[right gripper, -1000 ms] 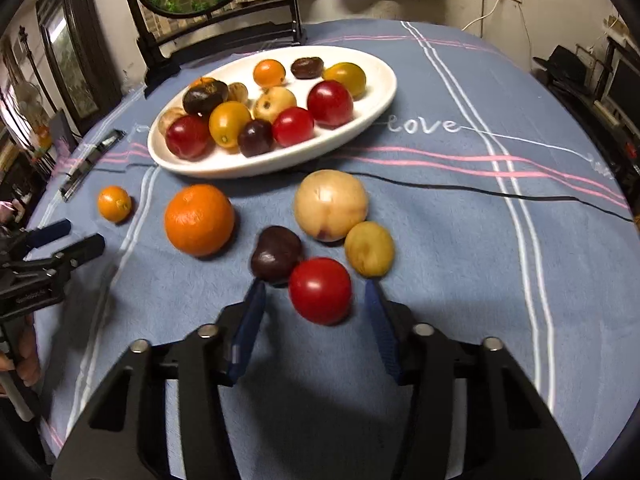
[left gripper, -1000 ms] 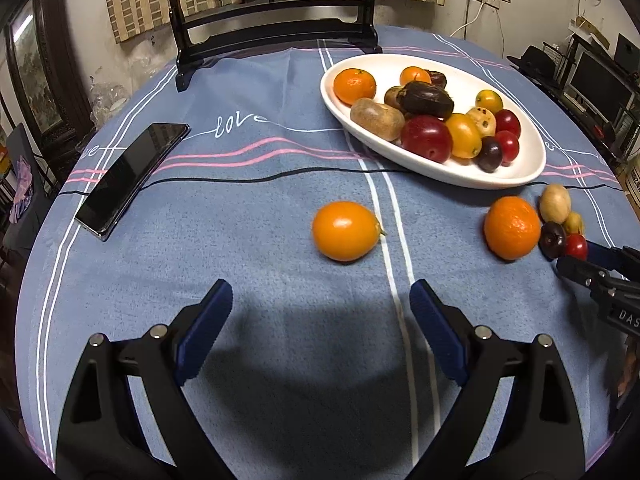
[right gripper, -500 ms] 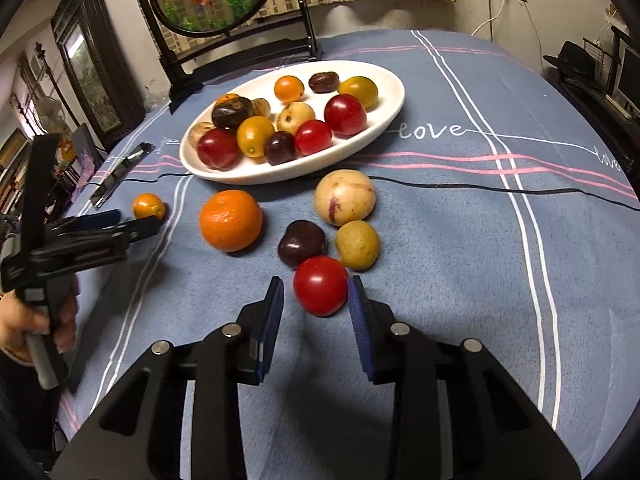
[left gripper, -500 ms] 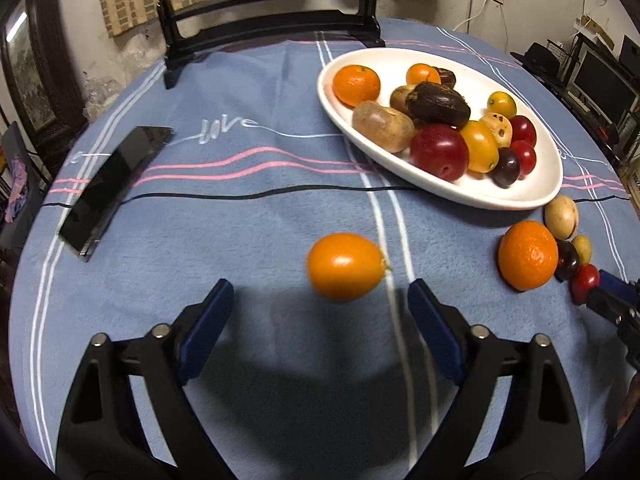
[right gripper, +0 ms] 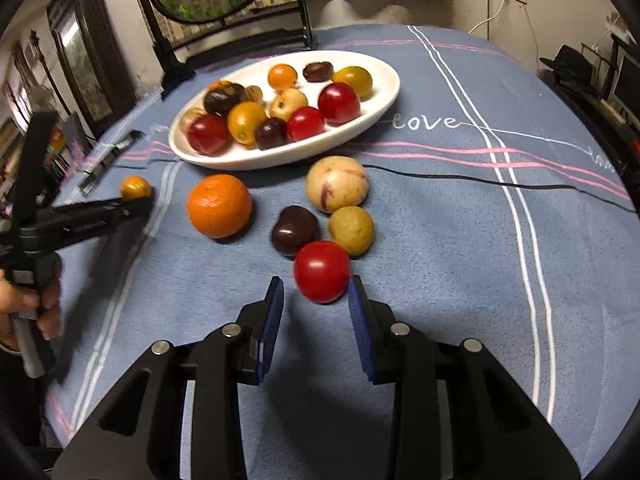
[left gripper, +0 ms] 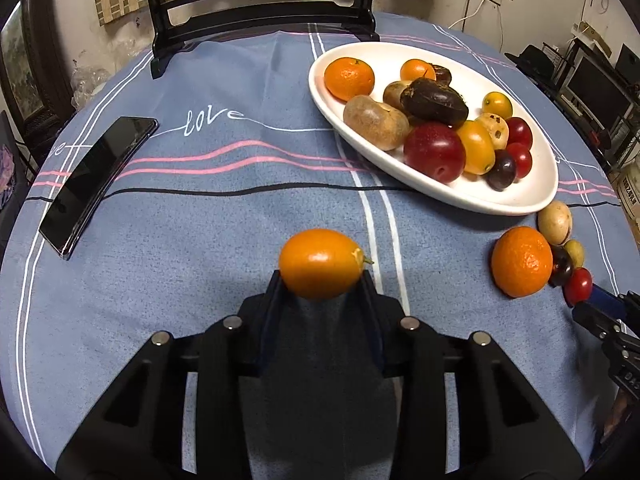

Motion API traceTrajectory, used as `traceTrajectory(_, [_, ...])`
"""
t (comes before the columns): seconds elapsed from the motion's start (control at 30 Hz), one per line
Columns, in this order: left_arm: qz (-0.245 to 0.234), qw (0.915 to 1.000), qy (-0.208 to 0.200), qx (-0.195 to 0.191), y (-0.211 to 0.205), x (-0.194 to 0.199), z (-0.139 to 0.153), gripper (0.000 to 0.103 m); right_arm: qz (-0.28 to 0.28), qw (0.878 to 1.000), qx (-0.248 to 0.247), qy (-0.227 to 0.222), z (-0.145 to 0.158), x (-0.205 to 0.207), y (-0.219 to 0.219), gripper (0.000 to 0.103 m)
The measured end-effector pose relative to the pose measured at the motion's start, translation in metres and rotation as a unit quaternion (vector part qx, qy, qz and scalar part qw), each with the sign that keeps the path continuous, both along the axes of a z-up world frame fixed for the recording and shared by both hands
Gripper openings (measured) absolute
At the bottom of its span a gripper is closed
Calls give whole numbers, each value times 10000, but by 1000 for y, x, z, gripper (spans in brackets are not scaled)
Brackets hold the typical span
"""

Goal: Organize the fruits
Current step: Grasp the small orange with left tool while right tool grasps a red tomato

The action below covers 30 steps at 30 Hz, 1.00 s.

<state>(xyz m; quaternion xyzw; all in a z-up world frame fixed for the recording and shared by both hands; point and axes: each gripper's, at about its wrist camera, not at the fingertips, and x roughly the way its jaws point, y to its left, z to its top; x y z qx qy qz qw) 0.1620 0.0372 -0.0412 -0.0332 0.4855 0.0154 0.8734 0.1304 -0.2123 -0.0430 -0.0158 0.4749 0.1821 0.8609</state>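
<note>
Gripping a small oval orange kumquat [left gripper: 322, 263] between the closed jaws of the left gripper [left gripper: 323, 280], just above the blue striped cloth on the counter [left gripper: 200, 240]. Bracketing a round red cherry tomato [right gripper: 322, 271] with the right gripper [right gripper: 316, 300], jaws parted and not yet touching on the left side. Sitting well ahead of both sets of jaws, a white oval ceramic dish [left gripper: 500, 200] crowded with fruit. Lying just beyond the right jaws and pressed against the tomato, a dark plum [right gripper: 295, 230] and a yellow-green fruit [right gripper: 351, 230]. Risking a squeeze too hard on thin tomato skin, or a nudge sending neighbours rolling. Risking, too, the smooth kumquat slipping from a shallow pinch near the pad tips.
</note>
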Motion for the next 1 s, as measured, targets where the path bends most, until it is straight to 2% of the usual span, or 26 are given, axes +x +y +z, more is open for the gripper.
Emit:
traceTrajectory(0.17, [-14, 10000, -28, 83, -2, 0, -1, 38, 67, 9990, -433, -89, -4, 7, 12, 34])
traceTrajectory(0.3, [-17, 9999, -43, 98, -2, 0, -2, 37, 98, 9976, -644, -231, -5, 7, 18, 29])
traceTrajectory(0.53, [3, 9999, -82, -70, 2, -7, 7, 34, 100, 9992, -246, -286, 10, 0, 7, 29])
traceTrajectory(0.6, [-68, 9997, -239, -36, -1, -11, 18, 23, 128, 9992, -41, -387, 23, -1, 2, 29])
traceTrajectory(0.73, [-245, 9986, -468, -43, -7, -13, 38, 21, 231, 9976, 89, -641, 45, 2, 4, 29])
traceTrajectory(0.77, [-233, 9987, -453, 84, -10, -11, 37, 25, 224, 9975, 86, -669, 47, 3, 5, 29])
traceTrajectory(0.8, [-210, 9988, -412, 140, -10, -9, 34, 33, 233, 9972, 131, -695, 50, 4, 6, 29])
traceTrajectory(0.87, [-186, 9992, -337, 135, -9, -7, 26, 41, 270, 9968, 191, -729, 52, 2, 8, 29])
traceTrajectory(1.0, [-50, 9995, -219, 207, -4, 1, 11, 47, 346, 9970, 230, -646, 45, 1, 11, 29])
